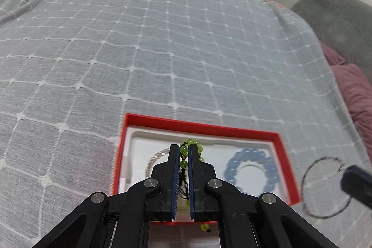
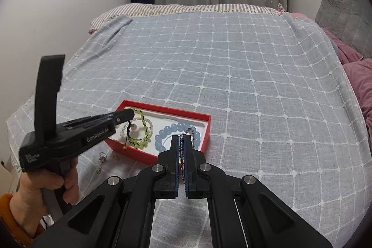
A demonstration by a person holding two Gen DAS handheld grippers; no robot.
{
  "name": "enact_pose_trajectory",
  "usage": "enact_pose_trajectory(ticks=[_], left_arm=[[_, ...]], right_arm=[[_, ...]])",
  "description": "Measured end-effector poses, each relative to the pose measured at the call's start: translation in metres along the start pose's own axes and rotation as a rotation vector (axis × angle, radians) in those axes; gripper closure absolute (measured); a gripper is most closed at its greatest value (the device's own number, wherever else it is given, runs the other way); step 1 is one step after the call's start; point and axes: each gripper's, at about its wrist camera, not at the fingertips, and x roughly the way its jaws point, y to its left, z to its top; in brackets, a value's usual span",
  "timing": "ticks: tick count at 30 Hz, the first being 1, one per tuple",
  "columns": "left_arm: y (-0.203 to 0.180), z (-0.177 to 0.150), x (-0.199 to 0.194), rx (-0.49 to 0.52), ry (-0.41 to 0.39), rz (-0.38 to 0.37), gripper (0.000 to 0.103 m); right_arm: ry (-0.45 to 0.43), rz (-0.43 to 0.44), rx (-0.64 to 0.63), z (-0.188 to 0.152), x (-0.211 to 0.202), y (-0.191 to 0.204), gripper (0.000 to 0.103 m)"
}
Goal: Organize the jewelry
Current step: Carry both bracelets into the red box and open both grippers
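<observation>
Left wrist view: we see our left gripper [image 1: 184, 150] nearly closed, pinching the green bracelet [image 1: 183, 151] above the red box [image 1: 202, 126], where a blue bracelet [image 1: 250, 166] and a clear bracelet [image 1: 155, 158] lie on the white insert. Right wrist view: our right gripper [image 2: 184, 141] is nearly closed on a thin multicolour chain [image 2: 182, 155] at the box's near right edge, small rings [image 2: 102, 156] lie on the grey blanket [image 2: 232, 62] beside the box
</observation>
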Motion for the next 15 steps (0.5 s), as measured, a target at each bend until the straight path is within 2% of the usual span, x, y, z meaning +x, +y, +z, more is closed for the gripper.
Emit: enact_pose_trajectory(ticks=[6, 15], left_arm=[[0.009, -0.002, 0.008, 0.020, -0.003, 0.070, 0.102], [0.017, -0.002, 0.005, 0.031, -0.006, 0.114, 0.101]], right_arm=[[-0.010, 0.050, 0.008, 0.018, 0.018, 0.007, 0.101], [0.001, 0.089, -0.016, 0.033, 0.053, 0.023, 0.101]])
